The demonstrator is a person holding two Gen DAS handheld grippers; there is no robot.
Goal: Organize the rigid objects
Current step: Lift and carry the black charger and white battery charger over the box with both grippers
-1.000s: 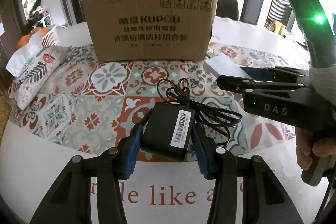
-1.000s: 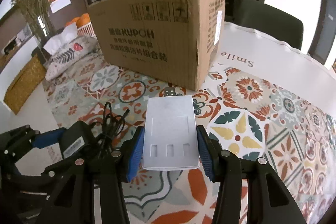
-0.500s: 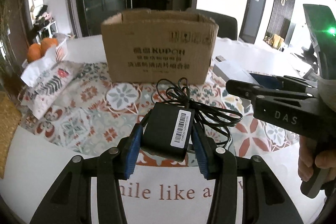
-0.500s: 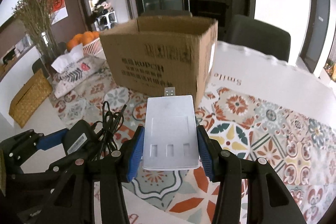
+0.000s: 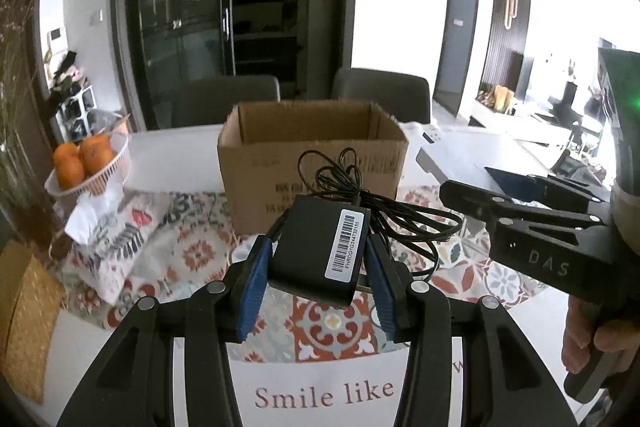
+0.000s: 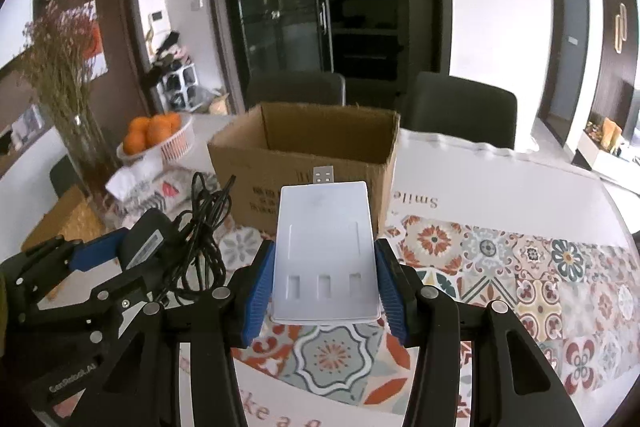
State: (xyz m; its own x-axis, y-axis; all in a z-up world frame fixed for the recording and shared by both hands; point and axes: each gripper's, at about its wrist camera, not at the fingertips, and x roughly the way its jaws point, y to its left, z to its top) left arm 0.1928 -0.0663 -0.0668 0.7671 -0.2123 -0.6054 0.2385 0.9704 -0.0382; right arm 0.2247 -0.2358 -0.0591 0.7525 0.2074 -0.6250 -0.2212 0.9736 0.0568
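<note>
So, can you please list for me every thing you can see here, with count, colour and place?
cardboard box: one, brown, open top, on the table behind both held items
power adapter: one, black with a white barcode label and a bundled cable, between the left tool's pads
flat device: one, white with a USB plug at its far end, between the right tool's pads
oranges: several, orange, in a white basket at left
tissue box: one, patterned, left of the cardboard box
tablecloth: one, tile pattern, on the table
chairs: two, dark, behind the table
dried flowers: one bunch, far left
left tool: shut on the adapter
right tool: shut on the flat device
</note>
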